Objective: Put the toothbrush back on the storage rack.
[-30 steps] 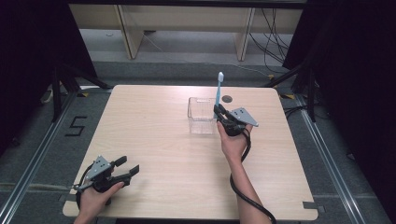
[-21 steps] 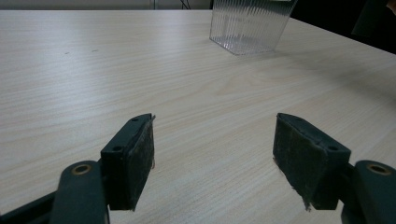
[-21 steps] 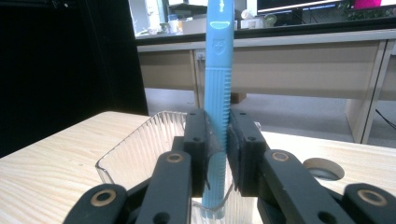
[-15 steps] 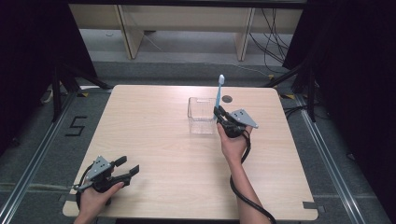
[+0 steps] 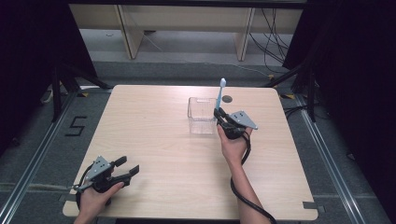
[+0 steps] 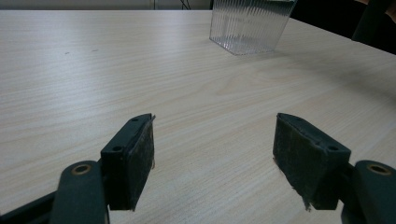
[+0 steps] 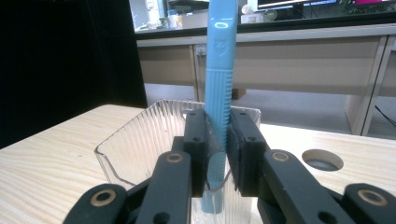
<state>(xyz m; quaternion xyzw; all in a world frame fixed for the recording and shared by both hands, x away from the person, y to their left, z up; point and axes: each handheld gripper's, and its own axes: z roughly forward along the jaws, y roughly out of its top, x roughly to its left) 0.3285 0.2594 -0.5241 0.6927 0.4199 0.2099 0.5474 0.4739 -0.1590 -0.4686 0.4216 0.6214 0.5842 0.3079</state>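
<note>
**Toothbrush poised at the clear container**

While the blue toothbrush [image 7: 218, 88] is held upright, its lower end is seen dipping just inside the near rim of the clear ribbed container [image 5: 201, 115], with the brush head standing well above. The handle is clamped between the pads of the right tongs [image 7: 218, 154], which are closed firmly on it beside the container's right edge. The step in hand is judged to be the placing of the toothbrush into the container: it is lined up, but not yet let go. What is called for next, by this reading, is a short lowering until the handle's end is bedded on the container floor, then an easing apart of the pads so the toothbrush can lean on the wall. The left tongs [image 6: 212, 161] are spread wide and hold nothing, resting low at the near left corner of the wooden surface [image 5: 154, 140], well apart from the work.
</note>
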